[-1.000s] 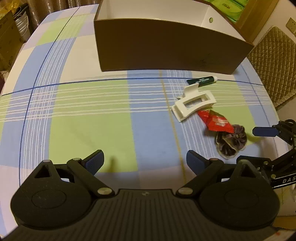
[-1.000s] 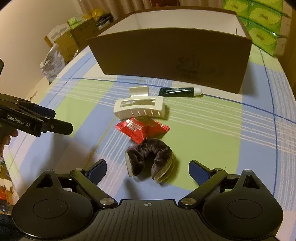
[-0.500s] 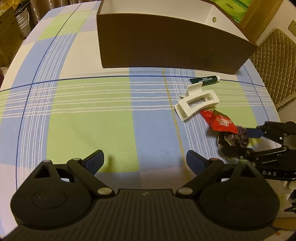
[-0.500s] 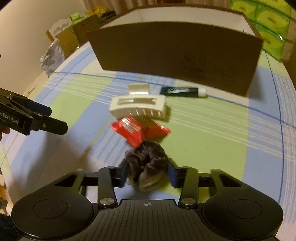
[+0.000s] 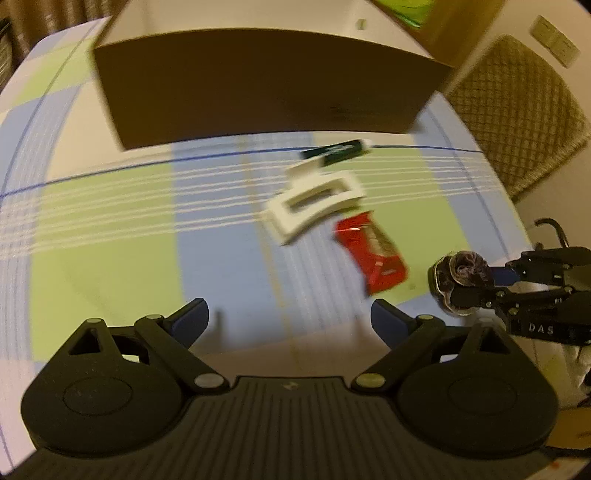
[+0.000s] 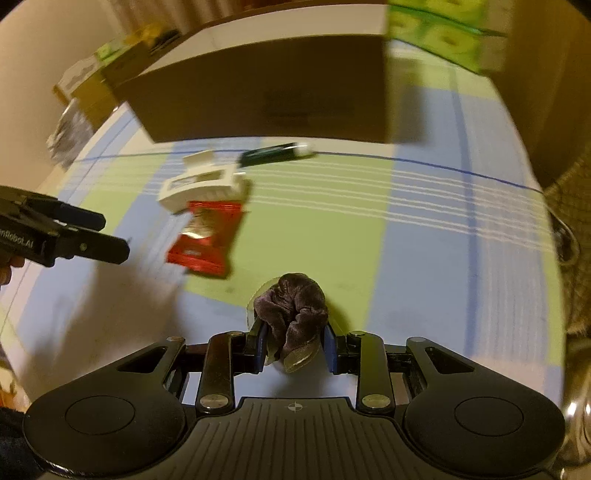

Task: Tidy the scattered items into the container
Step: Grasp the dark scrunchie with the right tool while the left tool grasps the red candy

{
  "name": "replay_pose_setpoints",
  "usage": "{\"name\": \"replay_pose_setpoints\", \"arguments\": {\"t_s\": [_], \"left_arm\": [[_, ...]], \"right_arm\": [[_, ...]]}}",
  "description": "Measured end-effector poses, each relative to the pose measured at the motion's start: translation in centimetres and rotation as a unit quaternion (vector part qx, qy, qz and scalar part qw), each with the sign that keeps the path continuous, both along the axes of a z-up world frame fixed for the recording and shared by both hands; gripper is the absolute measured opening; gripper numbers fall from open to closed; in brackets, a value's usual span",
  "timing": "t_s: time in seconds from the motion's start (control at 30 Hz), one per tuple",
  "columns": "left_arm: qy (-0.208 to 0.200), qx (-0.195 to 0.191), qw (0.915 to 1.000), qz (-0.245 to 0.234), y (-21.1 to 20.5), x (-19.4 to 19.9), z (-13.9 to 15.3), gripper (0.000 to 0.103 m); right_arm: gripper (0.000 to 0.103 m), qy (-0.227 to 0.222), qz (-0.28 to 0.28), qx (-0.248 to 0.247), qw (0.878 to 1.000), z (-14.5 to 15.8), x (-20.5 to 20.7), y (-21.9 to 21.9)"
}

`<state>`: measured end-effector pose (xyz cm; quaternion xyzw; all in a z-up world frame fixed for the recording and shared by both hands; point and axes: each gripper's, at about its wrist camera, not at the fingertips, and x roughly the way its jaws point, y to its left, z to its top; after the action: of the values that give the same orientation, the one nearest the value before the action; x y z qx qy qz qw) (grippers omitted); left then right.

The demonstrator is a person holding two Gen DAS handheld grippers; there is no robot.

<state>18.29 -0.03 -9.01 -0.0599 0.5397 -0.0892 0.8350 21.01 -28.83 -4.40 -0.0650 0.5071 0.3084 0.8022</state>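
Note:
My right gripper is closing on a dark purple velvet scrunchie, and its blue pads press the bunched fabric from both sides. From the left wrist view the scrunchie hangs in those jaws at the right edge. A red snack packet, a white hair claw clip and a dark green tube lie on the checked cloth in front of a brown cardboard box. My left gripper stands open over bare cloth, left of the packet.
The box is open at the top with white inner walls. Green tissue packs stand behind it at the right. A quilted chair sits past the table's right edge. Cartons and bags crowd the far left.
My right gripper closed on the scrunchie and drew it back off the packet, toward the table's near edge. The left gripper drifted closer to the clip and packet, still open.

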Motion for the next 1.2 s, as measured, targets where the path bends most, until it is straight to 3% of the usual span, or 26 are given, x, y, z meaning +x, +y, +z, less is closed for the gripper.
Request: {"name": "replay_pose_setpoints", "arguments": {"t_s": [0.17,0.3,0.57,0.77,0.83,0.9,0.97,1.03,1.2], "left_arm": [[-0.01,-0.012,0.9994,-0.031,-3.1,0.9,-0.2,0.092],[-0.014,-0.004,0.9986,-0.051,-5.4,1.9,-1.0,0.082],[-0.019,-0.002,0.999,-0.039,-7.5,3.8,-2.2,0.07],[-0.025,0.013,0.9993,-0.027,-8.0,4.4,-3.3,0.043],[-0.03,0.023,0.9985,-0.038,-7.9,4.1,-3.3,0.026],[-0.027,0.022,0.9983,-0.047,-7.5,3.6,-3.1,0.026],[-0.022,0.02,0.9985,-0.047,-6.9,3.1,-3.1,0.025],[-0.018,0.023,0.9986,-0.044,-6.3,2.4,-3.0,0.025],[0.0,0.02,0.9997,-0.013,-4.1,0.4,-2.7,0.025]], "right_arm": [[0.028,0.003,-0.035,0.002,0.999,0.2,0.5,-2.4],[0.028,0.004,-0.049,0.007,0.999,0.2,0.7,-3.6],[0.028,0.007,-0.064,0.014,0.998,-0.1,1.5,-5.0],[0.028,0.013,-0.052,0.028,0.998,-0.2,1.6,-4.9],[0.028,0.015,-0.044,0.035,0.998,-0.3,1.5,-4.7],[0.028,0.016,-0.033,0.044,0.998,-0.3,1.4,-4.4],[0.033,0.017,-0.021,0.05,0.998,-0.3,1.4,-4.0],[0.049,0.017,-0.01,0.055,0.998,-0.3,1.4,-3.6],[0.054,0.008,0.001,0.052,0.999,-0.3,1.6,-2.6]]}}
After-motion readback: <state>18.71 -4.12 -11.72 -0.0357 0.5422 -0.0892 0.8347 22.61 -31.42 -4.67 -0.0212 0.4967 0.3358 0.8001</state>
